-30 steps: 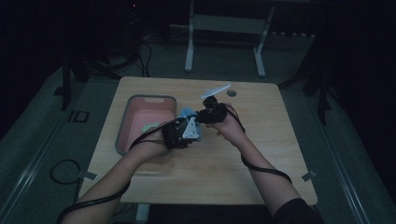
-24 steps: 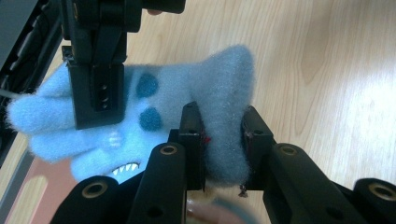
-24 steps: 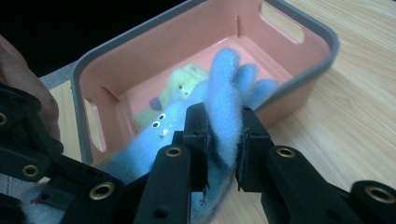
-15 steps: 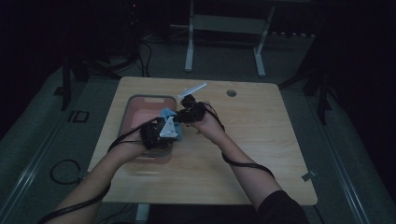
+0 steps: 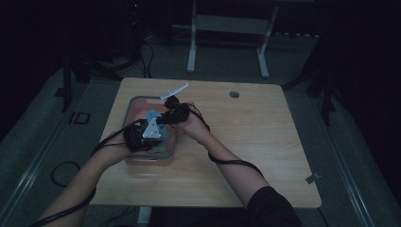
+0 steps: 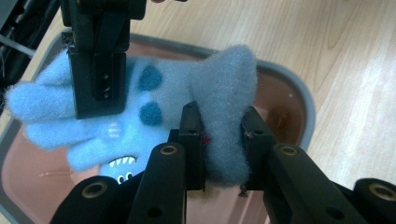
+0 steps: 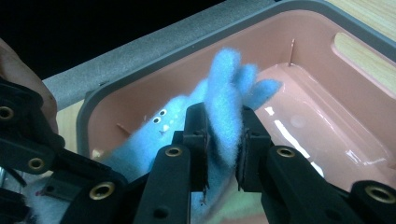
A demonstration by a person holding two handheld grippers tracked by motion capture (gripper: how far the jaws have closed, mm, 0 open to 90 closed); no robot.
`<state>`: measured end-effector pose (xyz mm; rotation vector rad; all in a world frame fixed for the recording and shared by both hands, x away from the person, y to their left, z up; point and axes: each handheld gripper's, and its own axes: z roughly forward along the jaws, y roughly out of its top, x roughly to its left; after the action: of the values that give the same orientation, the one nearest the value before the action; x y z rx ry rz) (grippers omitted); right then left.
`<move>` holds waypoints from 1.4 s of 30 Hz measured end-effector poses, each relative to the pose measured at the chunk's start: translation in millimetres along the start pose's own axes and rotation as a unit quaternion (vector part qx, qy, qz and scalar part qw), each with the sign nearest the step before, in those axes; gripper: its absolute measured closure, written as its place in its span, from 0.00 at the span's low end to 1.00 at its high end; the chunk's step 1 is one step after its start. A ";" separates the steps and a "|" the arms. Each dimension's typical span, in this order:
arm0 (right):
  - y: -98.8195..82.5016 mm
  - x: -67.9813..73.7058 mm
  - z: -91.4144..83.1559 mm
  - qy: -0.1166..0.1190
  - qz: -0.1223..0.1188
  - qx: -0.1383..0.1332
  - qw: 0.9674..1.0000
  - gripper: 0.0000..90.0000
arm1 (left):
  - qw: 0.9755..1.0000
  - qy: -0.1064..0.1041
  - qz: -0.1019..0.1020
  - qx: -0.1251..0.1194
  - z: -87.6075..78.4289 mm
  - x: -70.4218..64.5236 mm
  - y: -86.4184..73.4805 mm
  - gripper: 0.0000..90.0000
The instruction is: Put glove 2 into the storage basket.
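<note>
Hands are carrying a blue fuzzy glove (image 6: 154,107) leftward from the bare tabletop to above the pink tray (image 5: 135,106), 2 tongs sharing it. Left gripper (image 6: 223,140) is clenching the grey cuff; right gripper (image 7: 223,140) is pinching the fingers. Lowering it in looks next.

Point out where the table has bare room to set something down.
The wooden table is bare right of the forearms, out to its round hole. It is crowded at the pink grey-rimmed plastic tray, where both claws hold a fuzzy blue glove.
</note>
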<state>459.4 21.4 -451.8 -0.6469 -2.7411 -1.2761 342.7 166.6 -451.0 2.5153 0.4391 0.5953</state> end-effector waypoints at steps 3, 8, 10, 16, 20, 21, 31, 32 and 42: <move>-2.2 -3.0 8.5 0.000 0.009 0.006 1.000 0.86 | 1.000 -0.005 -0.002 0.004 9.8 -0.7 -5.8 0.84; -6.9 -6.3 17.7 -0.003 0.011 0.019 1.000 0.86 | 1.000 -0.015 -0.012 0.006 22.7 0.0 -12.3 0.84; -11.7 -10.8 26.9 -0.007 0.016 0.032 0.999 0.86 | 1.000 -0.019 -0.014 0.009 28.6 -0.1 -15.0 0.84; -15.2 -14.8 35.0 -0.015 0.015 0.046 0.999 0.84 | 0.999 -0.028 -0.028 0.012 41.8 1.8 -20.4 0.84; -13.2 -15.5 36.3 -0.027 0.008 0.057 0.998 0.81 | 0.999 -0.029 -0.033 0.015 46.6 3.4 -19.9 0.83; -13.1 -15.7 36.2 -0.029 0.005 0.058 0.998 0.81 | 0.999 -0.031 -0.032 0.017 47.1 3.9 -19.7 0.83; -14.9 -20.3 39.2 -0.041 0.003 0.073 0.996 0.66 | 0.998 -0.043 -0.042 0.029 50.6 6.5 -18.5 0.76; -15.1 -20.7 38.9 -0.041 0.002 0.072 0.997 0.63 | 0.997 -0.049 -0.045 0.033 51.2 7.4 -18.1 0.76; -8.2 -23.5 19.3 -0.046 -0.009 0.048 0.998 0.46 | 0.996 -0.028 -0.080 0.011 42.7 10.0 -18.5 0.46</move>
<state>480.1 22.7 -475.5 -0.6924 -2.8672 -1.1377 368.7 168.5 -490.8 2.4816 0.6224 0.4592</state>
